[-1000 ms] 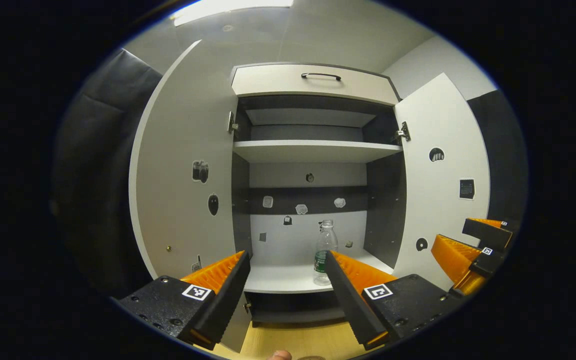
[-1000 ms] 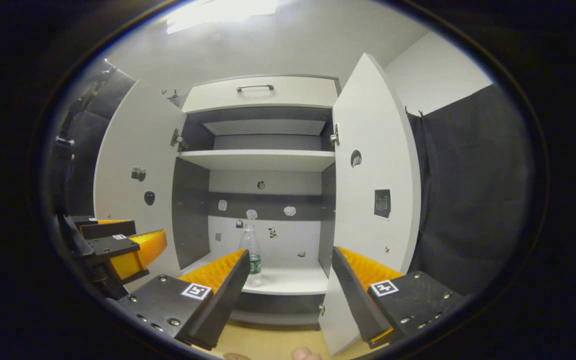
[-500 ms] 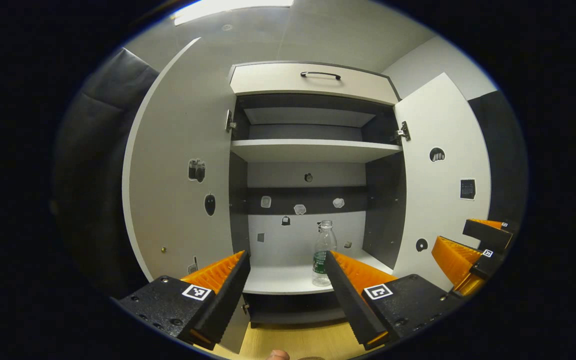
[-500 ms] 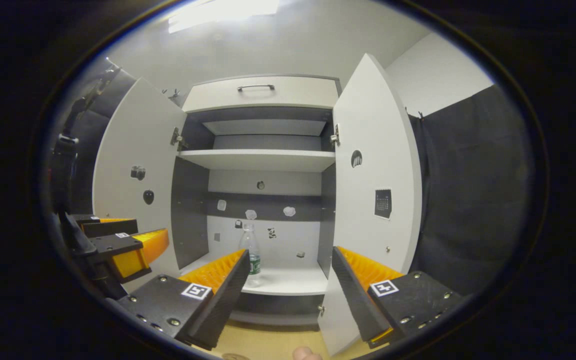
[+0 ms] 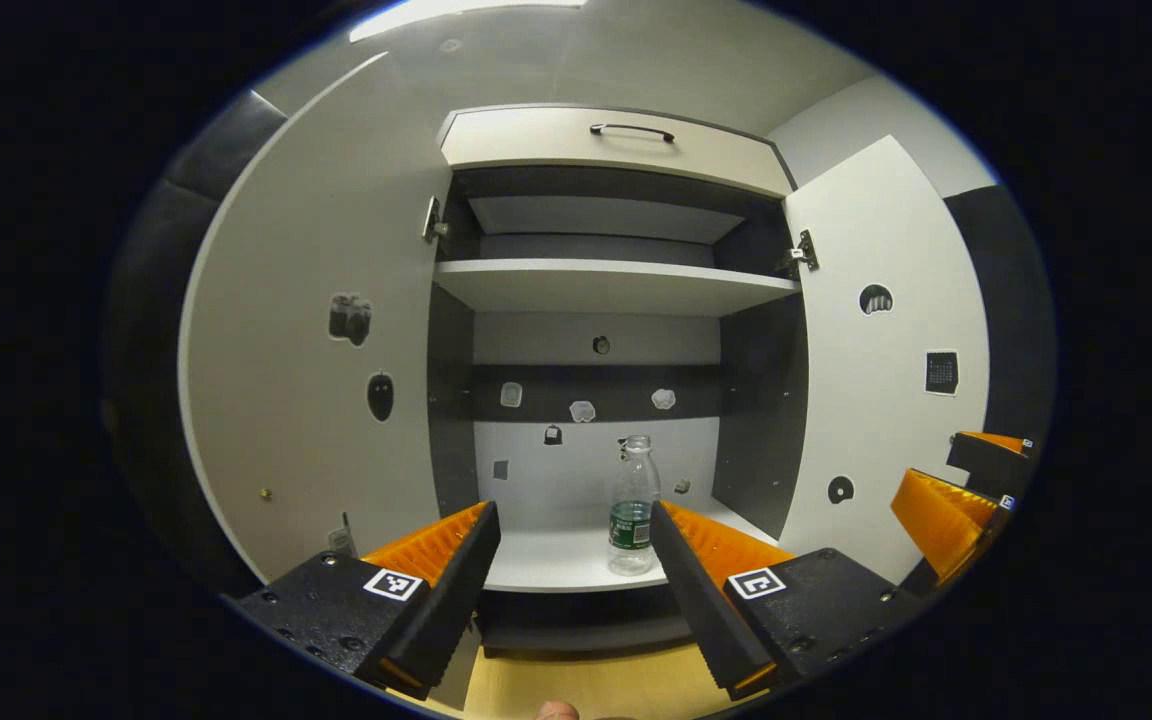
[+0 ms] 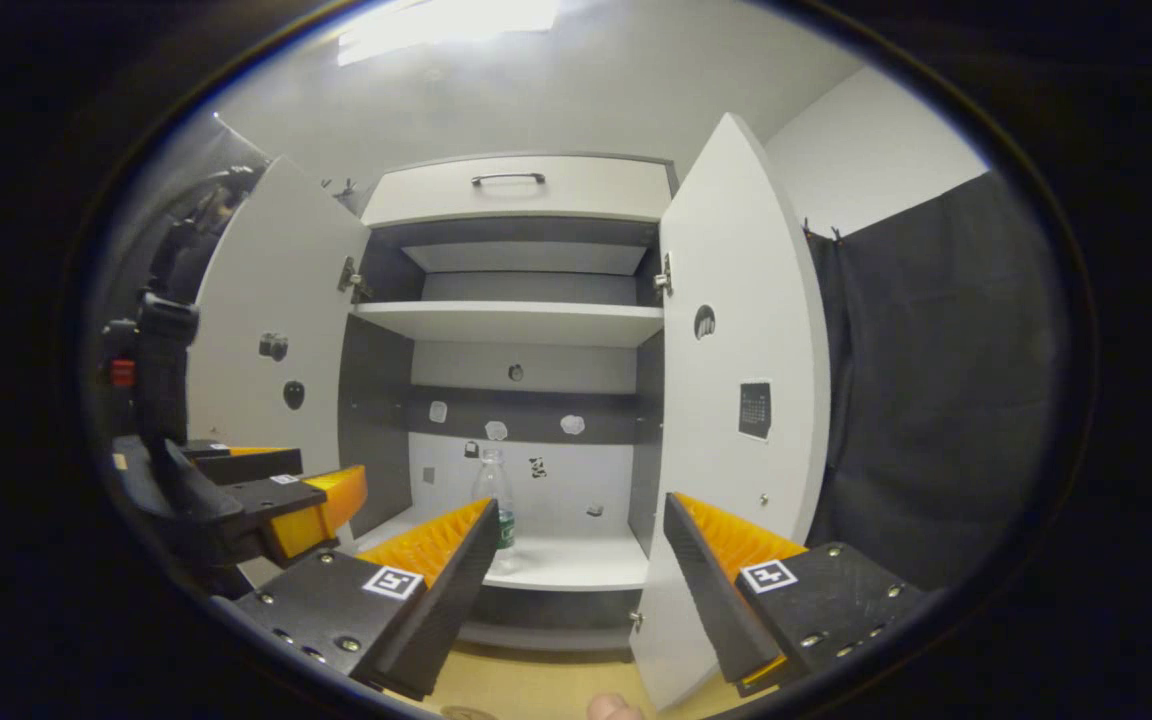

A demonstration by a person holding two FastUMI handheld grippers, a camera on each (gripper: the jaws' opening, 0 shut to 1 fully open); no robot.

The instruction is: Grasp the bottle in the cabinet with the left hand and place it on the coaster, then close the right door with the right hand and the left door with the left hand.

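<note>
**Bottle not yet grasped, both doors open**

Left gripper view: the left tool (image 5: 574,535), fingers apart, is facing the bottle (image 5: 630,506) standing low centre on the cabinet shelf (image 5: 556,560).

Right gripper view: the right tool (image 6: 576,535) is hanging spread and empty beside the open right door (image 6: 736,400); all steps are remaining.

In the right gripper view, the lower part of the bottle (image 6: 494,490) is hidden behind a finger of the right gripper (image 6: 576,560). The stickers (image 5: 582,410) on the cabinet's back wall are too small to be made out. The right door (image 6: 736,400) is cut off below.
</note>
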